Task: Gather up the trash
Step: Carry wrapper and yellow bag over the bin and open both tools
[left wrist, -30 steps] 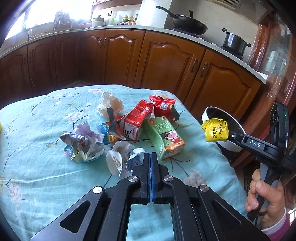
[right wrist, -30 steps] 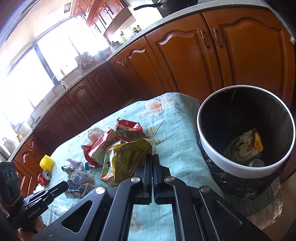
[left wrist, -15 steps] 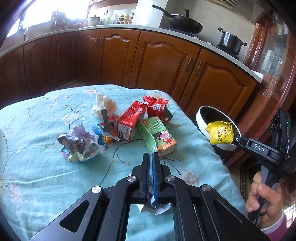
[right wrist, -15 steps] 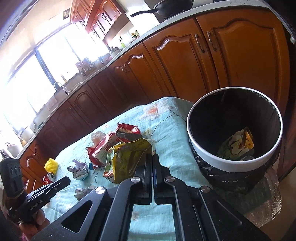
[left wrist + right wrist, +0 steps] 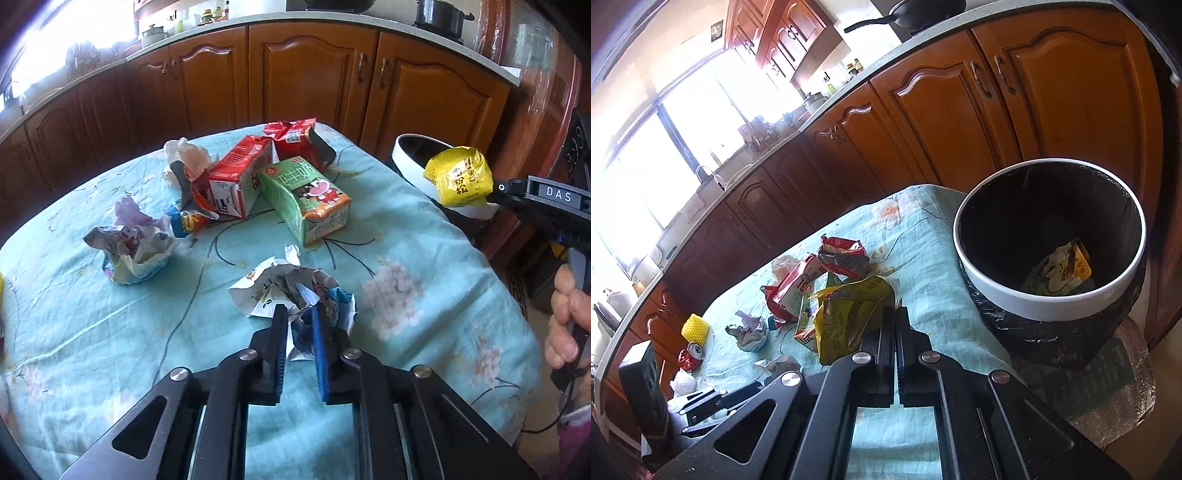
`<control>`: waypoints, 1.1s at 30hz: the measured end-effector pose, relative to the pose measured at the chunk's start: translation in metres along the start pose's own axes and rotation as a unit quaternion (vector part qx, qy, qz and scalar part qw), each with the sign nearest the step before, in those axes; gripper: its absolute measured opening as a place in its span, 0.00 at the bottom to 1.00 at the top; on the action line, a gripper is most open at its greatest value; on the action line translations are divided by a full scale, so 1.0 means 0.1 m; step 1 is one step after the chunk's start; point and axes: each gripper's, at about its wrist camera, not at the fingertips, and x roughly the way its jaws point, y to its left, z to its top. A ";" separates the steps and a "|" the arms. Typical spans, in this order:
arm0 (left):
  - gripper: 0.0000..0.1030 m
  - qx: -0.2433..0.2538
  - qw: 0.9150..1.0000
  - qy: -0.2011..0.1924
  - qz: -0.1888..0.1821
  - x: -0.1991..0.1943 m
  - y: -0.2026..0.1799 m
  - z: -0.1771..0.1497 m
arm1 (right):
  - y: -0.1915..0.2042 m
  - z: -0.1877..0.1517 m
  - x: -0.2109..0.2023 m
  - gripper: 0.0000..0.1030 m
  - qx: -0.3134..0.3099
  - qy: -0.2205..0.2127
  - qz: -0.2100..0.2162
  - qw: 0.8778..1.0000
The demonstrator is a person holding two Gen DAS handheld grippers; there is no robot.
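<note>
Left tool [image 5: 300,317] narrowly parted around crumpled paper [image 5: 291,291]; right tool [image 5: 894,325] clamps yellow wrapper [image 5: 846,314], bin [image 5: 1049,306] at two o'clock.

Strong daylight pours through the window [image 5: 657,155], blown out to white glare in both views; the cabinets [image 5: 314,74] sit dimmer; fisheye bending curves the worktop edge, corners darken to black, and fine detail stays soft.

Your crumpled white wrapper [image 5: 295,291] lies on the tablecloth. Behind it sit 1 green carton [image 5: 306,199] and 1 red carton [image 5: 236,177], both on their sides. The yellow packet [image 5: 460,177] hangs before the white-rimmed bin [image 5: 1049,240].
</note>
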 end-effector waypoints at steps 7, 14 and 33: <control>0.05 -0.003 0.999 -0.036 -0.018 -0.13 -0.08 0.09 | -0.06 0.05 -0.12 0.00 0.005 -0.014 -0.001 1.000; 0.05 -0.007 0.996 -0.057 -0.063 -0.24 -0.18 0.32 | -0.25 0.15 -0.25 0.00 0.015 -0.029 -0.016 0.999; 0.05 0.038 0.989 -0.057 -0.131 0.41 -0.89 1.13 | -0.92 0.47 -0.39 0.00 0.036 -0.040 -0.090 0.994</control>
